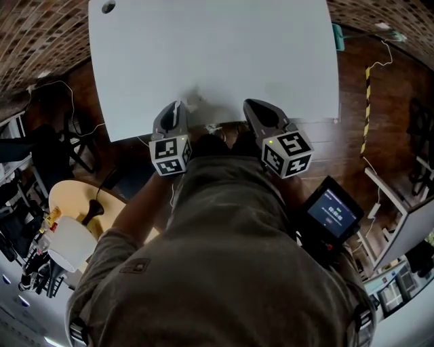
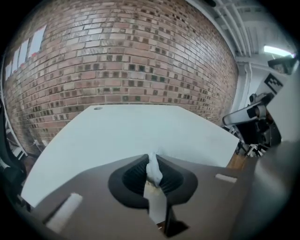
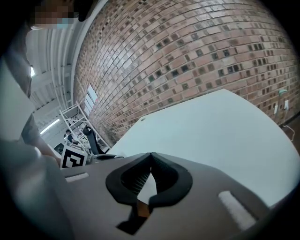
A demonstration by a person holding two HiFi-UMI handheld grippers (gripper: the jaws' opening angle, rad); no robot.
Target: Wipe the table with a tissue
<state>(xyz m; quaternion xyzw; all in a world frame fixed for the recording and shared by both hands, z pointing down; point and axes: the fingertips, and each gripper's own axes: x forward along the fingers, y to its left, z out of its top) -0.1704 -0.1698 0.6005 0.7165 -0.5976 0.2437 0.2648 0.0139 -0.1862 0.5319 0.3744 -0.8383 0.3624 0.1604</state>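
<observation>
A crumpled white tissue [image 2: 153, 170] is pinched in my left gripper [image 2: 151, 158], whose jaws are shut on it. In the head view the left gripper [image 1: 180, 105] hangs over the near edge of the white table [image 1: 217, 54], and a bit of tissue [image 1: 194, 101] pokes out at its tip. My right gripper [image 1: 250, 104] is beside it, to the right, also at the near edge. Its jaws are shut, tips meeting, with nothing between them [image 3: 151, 155]. The table top [image 3: 215, 126] stretches ahead towards a brick wall.
A small dark round spot [image 1: 108, 7] sits at the table's far left corner. To the lower left stand a round wooden table [image 1: 71, 200] and a white object [image 1: 68, 245]. A device with a lit screen [image 1: 332, 213] is at the lower right. Cables run along the floor.
</observation>
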